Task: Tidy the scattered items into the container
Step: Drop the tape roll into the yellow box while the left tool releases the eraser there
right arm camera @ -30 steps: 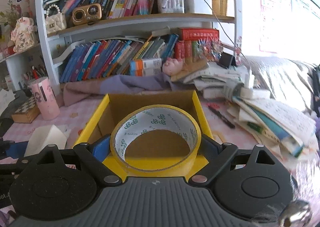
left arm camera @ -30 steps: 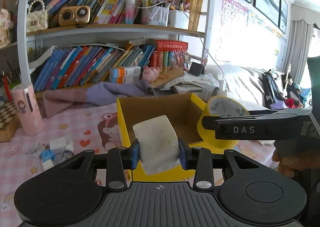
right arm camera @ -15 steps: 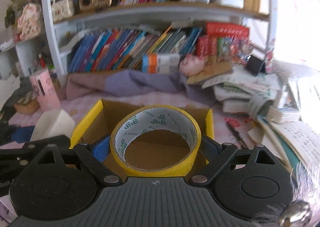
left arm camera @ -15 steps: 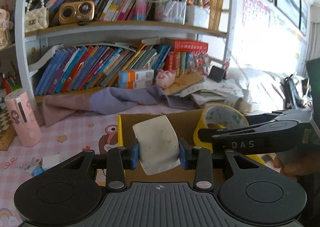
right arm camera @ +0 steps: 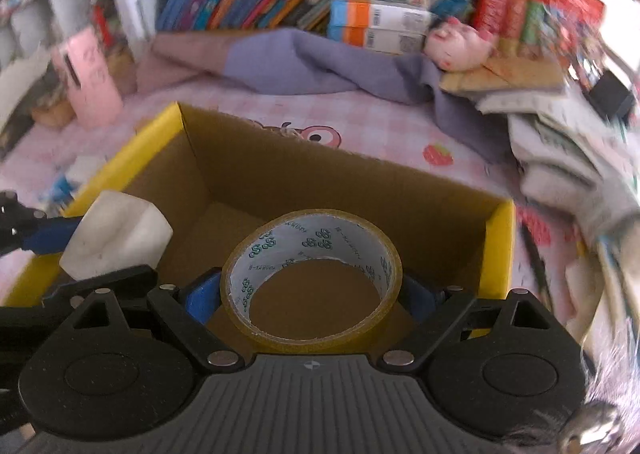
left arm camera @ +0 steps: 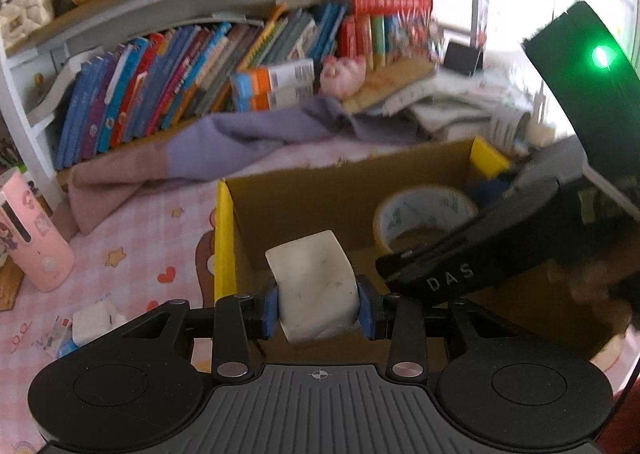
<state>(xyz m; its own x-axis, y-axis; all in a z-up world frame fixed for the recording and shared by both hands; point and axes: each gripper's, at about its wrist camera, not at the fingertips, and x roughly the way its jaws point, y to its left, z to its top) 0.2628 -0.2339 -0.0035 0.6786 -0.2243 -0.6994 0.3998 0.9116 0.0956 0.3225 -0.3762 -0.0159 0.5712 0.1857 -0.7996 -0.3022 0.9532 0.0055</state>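
My left gripper (left arm camera: 318, 308) is shut on a white eraser block (left arm camera: 314, 286) and holds it over the near left part of the open cardboard box with yellow edges (left arm camera: 223, 230). My right gripper (right arm camera: 310, 296) is shut on a roll of yellowish tape (right arm camera: 280, 330) and holds it over the inside of the same box (right arm camera: 498, 250). The eraser (right arm camera: 116, 240) and the left gripper's blue finger pad (right arm camera: 46, 236) show at the left of the right wrist view. The tape (left arm camera: 404, 210) and the right gripper's body (left arm camera: 480, 258) show at the right of the left wrist view.
A pink cup (left arm camera: 30, 242) stands at the left on the pink checked cloth. Small white and blue items (left arm camera: 86, 324) lie left of the box. A purple cloth (right arm camera: 320, 66), a pig toy (right arm camera: 460, 46), shelves of books and paper stacks (right arm camera: 568, 158) lie behind and right.
Both grippers have moved forward and tilted down over the box, each still holding its item. The box interior now fills more of both views.
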